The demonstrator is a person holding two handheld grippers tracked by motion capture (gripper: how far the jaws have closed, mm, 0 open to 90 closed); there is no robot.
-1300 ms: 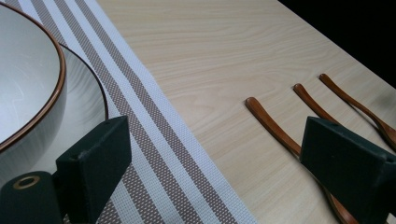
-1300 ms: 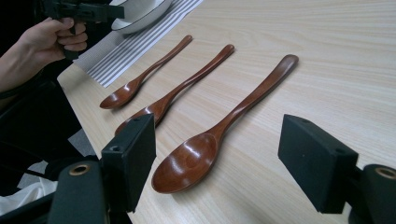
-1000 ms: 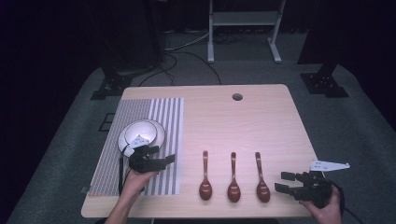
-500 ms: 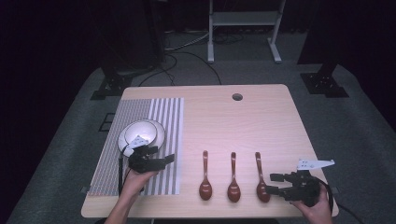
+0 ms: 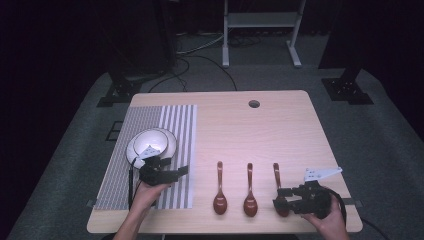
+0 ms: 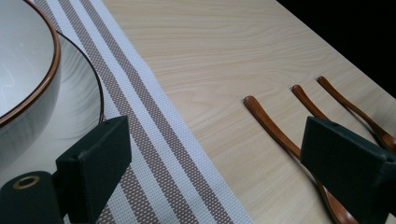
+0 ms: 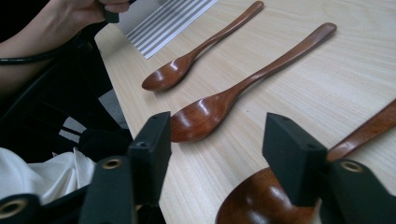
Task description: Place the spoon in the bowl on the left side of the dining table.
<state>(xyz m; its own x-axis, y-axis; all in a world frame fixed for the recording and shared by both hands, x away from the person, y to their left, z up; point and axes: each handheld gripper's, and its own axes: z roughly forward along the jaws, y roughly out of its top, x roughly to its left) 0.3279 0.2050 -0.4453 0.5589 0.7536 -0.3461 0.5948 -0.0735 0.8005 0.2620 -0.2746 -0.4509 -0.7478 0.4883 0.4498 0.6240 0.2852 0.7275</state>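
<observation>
High view: a light wooden table stands on a dark floor. A grey-and-white striped placemat covers the table's left part, and a white bowl with a brown rim sits on a white plate on the mat. The left gripper, held in the person's left hand, rests just below the bowl, over the mat, its jaws pointing right. Three brown wooden spoons lie side by side near the front edge, bowls toward the person: the left spoon, the middle spoon and the right spoon. The right gripper reaches in from the right, its jaw tips at the right spoon's bowl.

Left gripper view: the two black jaws stand wide apart with nothing between them, above the mat's edge. The bowl fills the upper left; the three spoon handles lie on bare wood to the right.

Right gripper view: the jaws are spread and grip nothing. The right spoon's bowl lies low between them, perhaps touching one jaw, though the close angle leaves that unclear. The middle and left spoons lie beyond.
</observation>
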